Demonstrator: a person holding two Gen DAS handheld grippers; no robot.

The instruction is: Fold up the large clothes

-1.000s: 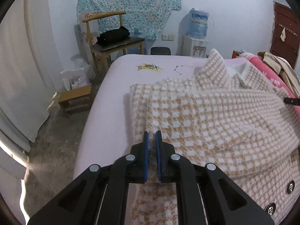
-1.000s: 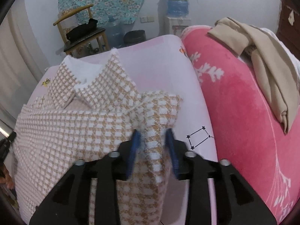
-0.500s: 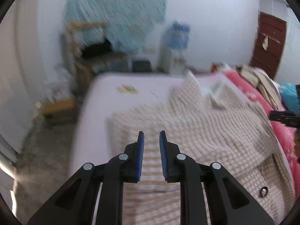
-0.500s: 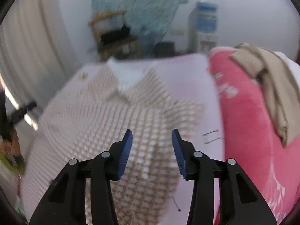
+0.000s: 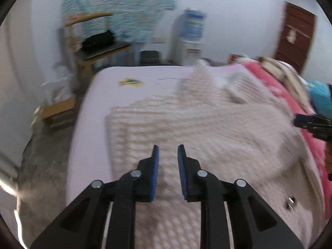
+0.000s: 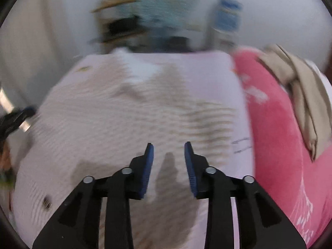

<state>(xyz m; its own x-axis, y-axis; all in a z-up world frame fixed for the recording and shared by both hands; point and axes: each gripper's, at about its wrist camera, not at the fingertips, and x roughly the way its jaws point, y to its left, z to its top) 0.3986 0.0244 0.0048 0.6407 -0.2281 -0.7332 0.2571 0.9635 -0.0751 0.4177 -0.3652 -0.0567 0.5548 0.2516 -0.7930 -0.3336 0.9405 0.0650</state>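
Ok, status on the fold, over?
Left hand-held gripper opening, nothing in it. Right hand-held gripper open, empty, above the coat. Coat flat on the bed. Nothing in the way.

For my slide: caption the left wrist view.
Left gripper, jaws opening with nothing between them, above a checked coat on the bed.

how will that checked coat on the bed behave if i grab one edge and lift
The checked coat will likely flop and drape; it already lies in soft folds on the bed. Its thick fuzzy weave suggests some weight and good grip, not slippery.
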